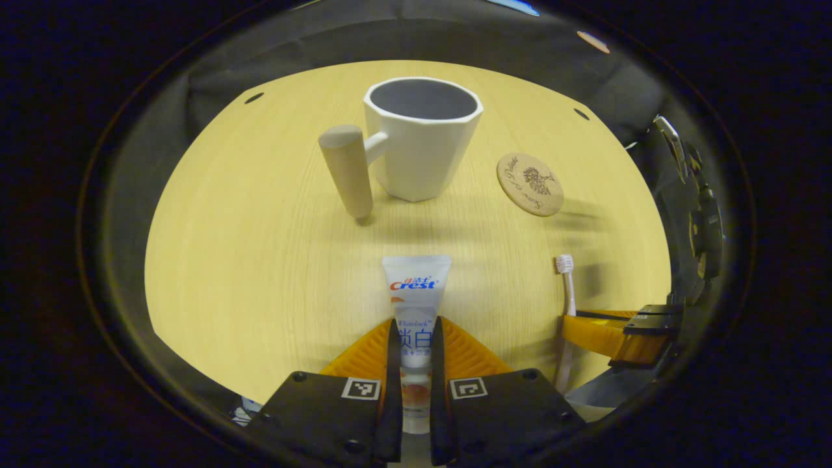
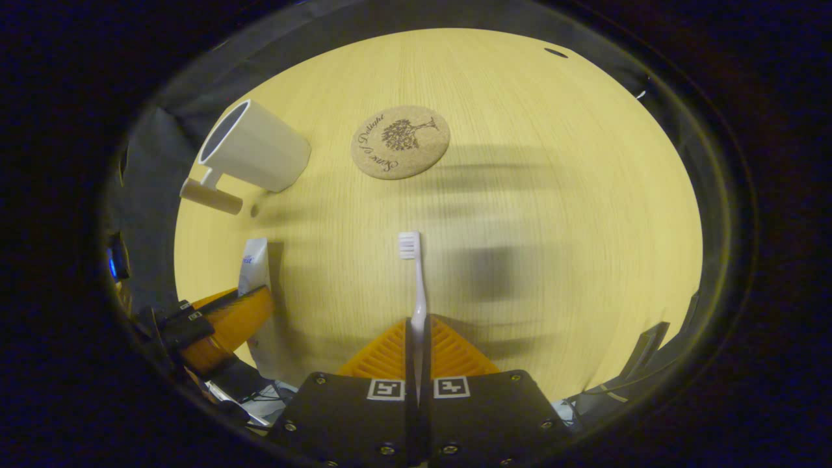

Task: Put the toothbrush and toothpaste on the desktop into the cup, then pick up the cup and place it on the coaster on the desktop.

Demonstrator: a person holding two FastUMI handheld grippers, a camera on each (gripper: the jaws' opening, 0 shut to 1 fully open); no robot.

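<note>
In the left gripper view, our left claw is closed to a narrow gap with both fingers pressed on the toothpaste tube, whose flat end points away toward the cup. The claw sits level and faces the far side of the desk. The white cup stands upright at the far middle with its round wooden handle to the left, and the cork coaster lies flat just right of it.

In the right gripper view, our right claw is nearly fully closed, both fingers clamping the toothbrush by its handle, bristle head pointing away toward the coaster. The left claw shows at the near left with the tube.
</note>
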